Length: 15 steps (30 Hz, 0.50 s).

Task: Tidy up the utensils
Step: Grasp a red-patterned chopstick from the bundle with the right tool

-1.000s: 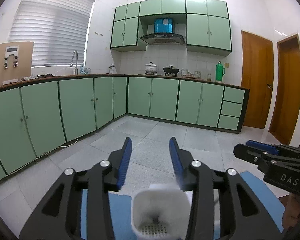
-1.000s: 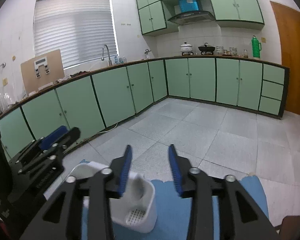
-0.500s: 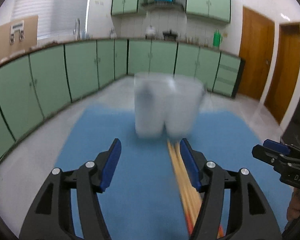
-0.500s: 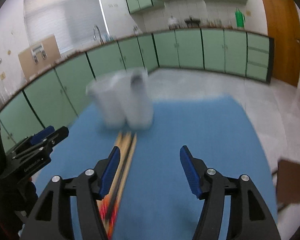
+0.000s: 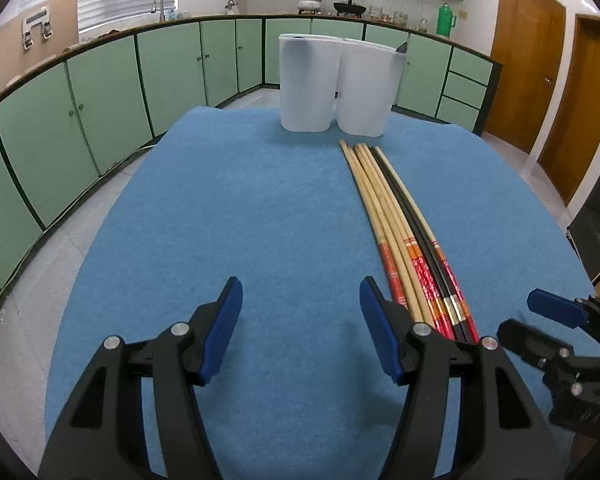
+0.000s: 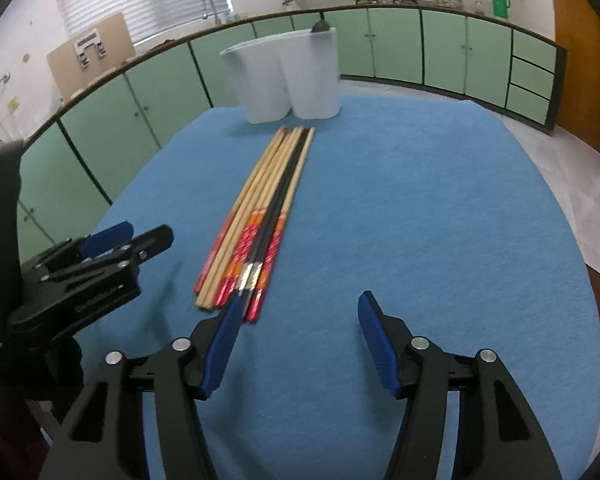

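Observation:
A bundle of several chopsticks (image 5: 396, 220), wooden and black with red ends, lies lengthwise on the blue mat (image 5: 260, 220); it also shows in the right wrist view (image 6: 264, 216). A white two-compartment utensil holder (image 5: 338, 88) stands upright at the mat's far end, just beyond the chopstick tips, also in the right wrist view (image 6: 288, 76). My left gripper (image 5: 300, 332) is open and empty, low over the mat, left of the chopsticks' red ends. My right gripper (image 6: 296, 340) is open and empty, right of those ends. Each gripper shows at the other view's edge.
The mat covers a table whose edges drop off to a tiled floor (image 5: 32, 280). Green kitchen cabinets (image 5: 100, 92) run along the left and back. Wooden doors (image 5: 532, 52) are at the far right. A brown stool (image 6: 598, 312) sits by the table's right edge.
Both grippers have tilted down and pulled back from the holder toward the near end of the mat, and both have opened wider. The chopsticks and the whole holder have come into view.

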{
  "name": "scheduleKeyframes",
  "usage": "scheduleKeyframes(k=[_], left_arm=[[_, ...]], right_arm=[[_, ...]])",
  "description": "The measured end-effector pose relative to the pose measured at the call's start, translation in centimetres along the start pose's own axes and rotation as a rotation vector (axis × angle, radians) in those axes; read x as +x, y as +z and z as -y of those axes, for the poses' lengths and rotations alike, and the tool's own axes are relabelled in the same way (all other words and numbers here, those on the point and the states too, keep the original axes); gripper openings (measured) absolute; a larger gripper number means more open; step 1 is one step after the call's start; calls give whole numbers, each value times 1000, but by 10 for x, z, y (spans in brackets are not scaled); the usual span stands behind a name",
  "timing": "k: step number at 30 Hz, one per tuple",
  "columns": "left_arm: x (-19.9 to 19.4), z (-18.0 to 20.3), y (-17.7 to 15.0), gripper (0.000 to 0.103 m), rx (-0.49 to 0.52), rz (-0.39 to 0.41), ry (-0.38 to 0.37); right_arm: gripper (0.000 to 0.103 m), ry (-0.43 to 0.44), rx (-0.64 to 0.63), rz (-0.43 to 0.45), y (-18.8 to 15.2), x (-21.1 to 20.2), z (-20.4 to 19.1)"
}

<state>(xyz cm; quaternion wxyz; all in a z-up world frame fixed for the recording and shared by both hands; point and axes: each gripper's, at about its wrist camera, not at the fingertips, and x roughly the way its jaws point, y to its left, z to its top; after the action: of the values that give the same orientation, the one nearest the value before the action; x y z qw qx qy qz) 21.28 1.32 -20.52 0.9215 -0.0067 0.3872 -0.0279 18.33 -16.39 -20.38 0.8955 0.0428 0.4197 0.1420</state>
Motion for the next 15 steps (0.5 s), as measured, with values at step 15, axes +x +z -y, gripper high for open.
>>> scheduleKeyframes(k=[15], left_arm=[[1, 12, 1, 64, 17, -21, 19]], right_arm=[[45, -138, -21, 15, -9, 7, 0]])
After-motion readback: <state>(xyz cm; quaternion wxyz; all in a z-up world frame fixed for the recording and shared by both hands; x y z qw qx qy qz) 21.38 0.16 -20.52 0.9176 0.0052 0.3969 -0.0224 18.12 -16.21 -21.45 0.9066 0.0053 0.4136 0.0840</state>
